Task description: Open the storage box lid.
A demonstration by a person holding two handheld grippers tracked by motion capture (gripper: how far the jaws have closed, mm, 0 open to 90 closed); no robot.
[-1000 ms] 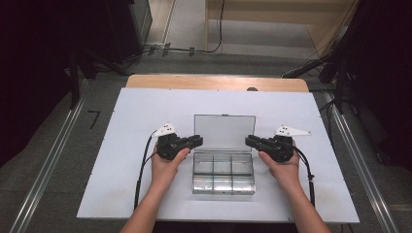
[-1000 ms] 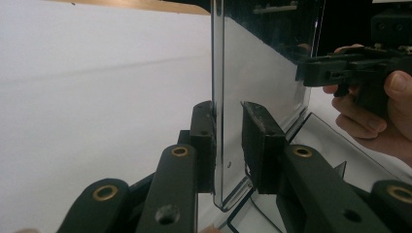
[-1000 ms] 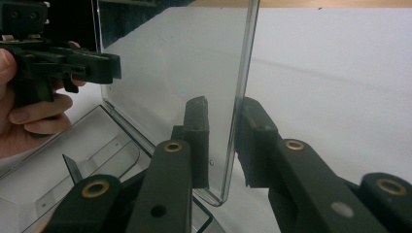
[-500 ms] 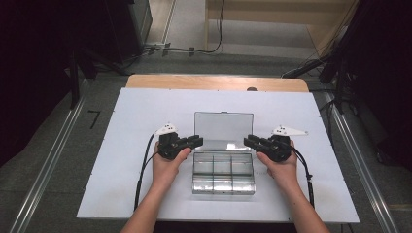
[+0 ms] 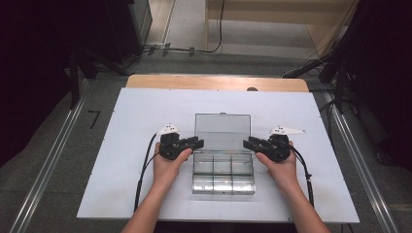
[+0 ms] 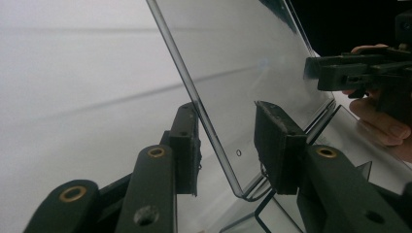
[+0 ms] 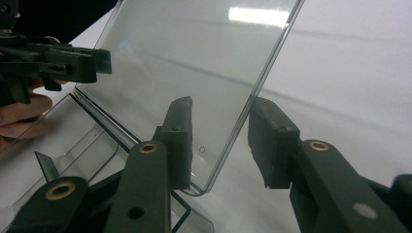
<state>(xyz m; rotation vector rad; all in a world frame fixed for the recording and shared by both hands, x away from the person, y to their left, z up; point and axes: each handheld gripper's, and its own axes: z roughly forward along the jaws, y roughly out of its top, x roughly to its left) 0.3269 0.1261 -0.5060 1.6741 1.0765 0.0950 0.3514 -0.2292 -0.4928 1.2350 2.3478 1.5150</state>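
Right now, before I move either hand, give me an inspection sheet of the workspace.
Surface: white sheet over a wooden tabletop; nothing spilled.
Job's things: clear compartment box at centre, compartments look empty; its lid is raised open at the far side.
Clutter: nothing seen.
Grippers: left gripper straddles the lid's left edge and right gripper its right edge; jaws have just been opening, pads stand off the lid on both sides, so nothing is clamped.
Cables: one black cable trails back from the left gripper, another from the right; both lie on the sheet, away from the box.
Surroundings: grey floor, dark equipment both sides, floor cables beyond the table.
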